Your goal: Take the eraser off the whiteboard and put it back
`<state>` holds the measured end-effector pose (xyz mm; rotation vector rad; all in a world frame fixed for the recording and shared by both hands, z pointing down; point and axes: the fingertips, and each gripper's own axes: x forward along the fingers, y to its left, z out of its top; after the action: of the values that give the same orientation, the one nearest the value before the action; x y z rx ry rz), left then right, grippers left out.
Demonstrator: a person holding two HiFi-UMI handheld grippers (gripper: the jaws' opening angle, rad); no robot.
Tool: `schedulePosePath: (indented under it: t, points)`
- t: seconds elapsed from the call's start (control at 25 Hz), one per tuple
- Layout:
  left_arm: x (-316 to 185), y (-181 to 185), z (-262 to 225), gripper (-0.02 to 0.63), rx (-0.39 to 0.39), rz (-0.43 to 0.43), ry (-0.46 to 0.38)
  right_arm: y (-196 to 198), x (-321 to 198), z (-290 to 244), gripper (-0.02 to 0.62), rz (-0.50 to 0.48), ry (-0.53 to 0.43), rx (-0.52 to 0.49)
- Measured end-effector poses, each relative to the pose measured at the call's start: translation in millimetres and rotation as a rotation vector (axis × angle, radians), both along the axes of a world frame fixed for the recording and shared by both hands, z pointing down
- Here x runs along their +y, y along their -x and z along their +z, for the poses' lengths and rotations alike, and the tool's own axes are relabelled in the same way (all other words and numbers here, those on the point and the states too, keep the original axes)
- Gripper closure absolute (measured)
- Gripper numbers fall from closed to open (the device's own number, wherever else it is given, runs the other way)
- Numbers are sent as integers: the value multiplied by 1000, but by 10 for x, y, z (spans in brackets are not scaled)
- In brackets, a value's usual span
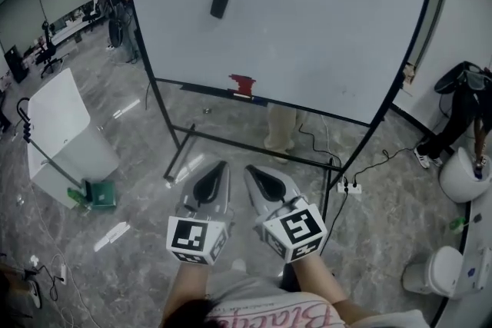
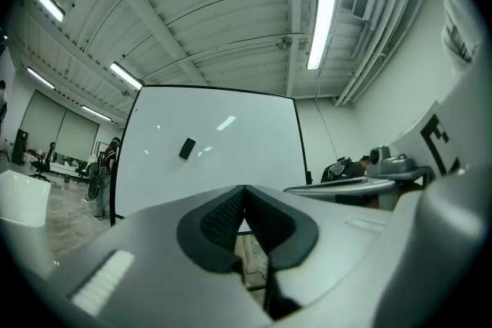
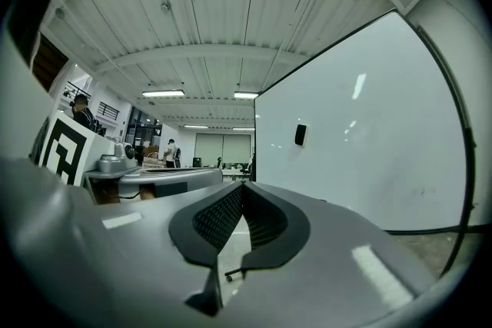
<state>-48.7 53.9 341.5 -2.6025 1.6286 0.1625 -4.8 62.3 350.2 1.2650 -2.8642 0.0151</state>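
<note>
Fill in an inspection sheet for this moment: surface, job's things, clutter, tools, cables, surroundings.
Surface: whiteboard upright on a black stand, no writing seen.
Job's things: black eraser stuck high on the board, left of middle, nothing touching it.
Clutter: red item on the board's bottom ledge; green item on the floor at left.
Tools: left tool and right tool both shut and empty, side by side, well short of the board.
Cables: power strip and cable on the floor by the stand's right leg.
Surroundings: small white panel at left; person beyond the board; white bins at right.
</note>
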Motion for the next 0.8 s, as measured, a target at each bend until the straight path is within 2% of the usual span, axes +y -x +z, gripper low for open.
schedulePosePath:
  t: [0.12, 0.44, 0.6, 0.8]
  points:
    - [-299, 154, -52, 607, 8, -3, -23, 113, -244, -42, 595, 14, -18, 3]
    - [-1004, 335, -162, 607, 18, -3, -57, 215, -834, 27, 595, 37, 8, 5]
    - [-1372, 295, -200, 606, -38, 37, -89, 264, -1172, 30, 594, 37, 9, 6]
    - [-1911, 301, -262, 606, -58, 35, -100, 305, -1591, 138, 594, 15, 28, 18]
